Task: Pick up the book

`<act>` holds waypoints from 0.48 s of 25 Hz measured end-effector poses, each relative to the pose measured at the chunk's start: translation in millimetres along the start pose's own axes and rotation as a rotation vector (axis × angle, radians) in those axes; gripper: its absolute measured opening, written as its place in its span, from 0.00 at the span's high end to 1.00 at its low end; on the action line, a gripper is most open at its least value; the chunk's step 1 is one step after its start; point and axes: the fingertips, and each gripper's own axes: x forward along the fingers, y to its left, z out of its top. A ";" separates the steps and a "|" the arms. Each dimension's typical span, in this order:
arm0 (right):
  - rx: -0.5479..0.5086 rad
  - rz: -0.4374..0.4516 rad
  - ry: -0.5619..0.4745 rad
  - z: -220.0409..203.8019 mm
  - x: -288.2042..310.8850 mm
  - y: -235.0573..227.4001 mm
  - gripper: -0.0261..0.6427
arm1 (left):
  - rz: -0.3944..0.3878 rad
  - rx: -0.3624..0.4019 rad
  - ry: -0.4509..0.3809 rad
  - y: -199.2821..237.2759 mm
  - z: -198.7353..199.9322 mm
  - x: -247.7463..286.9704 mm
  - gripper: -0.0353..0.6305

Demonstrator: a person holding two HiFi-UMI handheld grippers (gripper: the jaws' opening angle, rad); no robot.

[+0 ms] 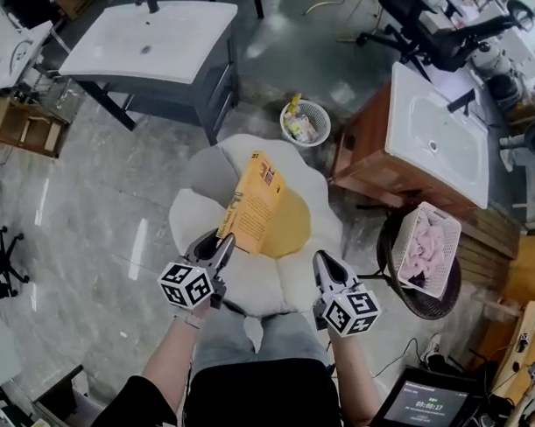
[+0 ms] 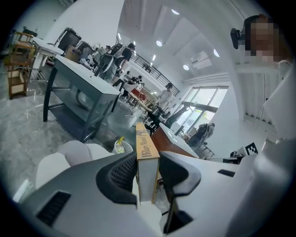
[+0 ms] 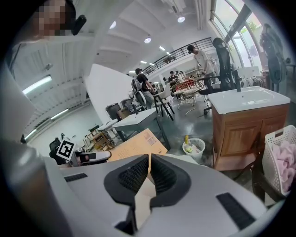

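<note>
Head view showed the left claw (image 1: 223,246) pinching a yellow paperback book (image 1: 254,204) above a white flower-shaped cushion (image 1: 261,292), while the right claw (image 1: 322,259) was pressed together, empty. A white mesh wastebasket (image 1: 305,122) stood beyond.

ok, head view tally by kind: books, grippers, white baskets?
book: 1
grippers: 2 (left gripper, right gripper)
white baskets: 2 (round bin, laundry basket)
Total: 5
</note>
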 end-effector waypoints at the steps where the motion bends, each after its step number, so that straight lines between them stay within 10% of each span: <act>1: -0.002 -0.001 -0.004 4.4 -1.5 2.7 0.92 | -0.001 -0.002 -0.004 -2.6 5.7 -2.1 0.72; 12: -0.039 -0.019 -0.068 58.8 -24.8 28.6 0.92 | -0.051 0.034 -0.043 -42.1 71.9 -19.0 0.72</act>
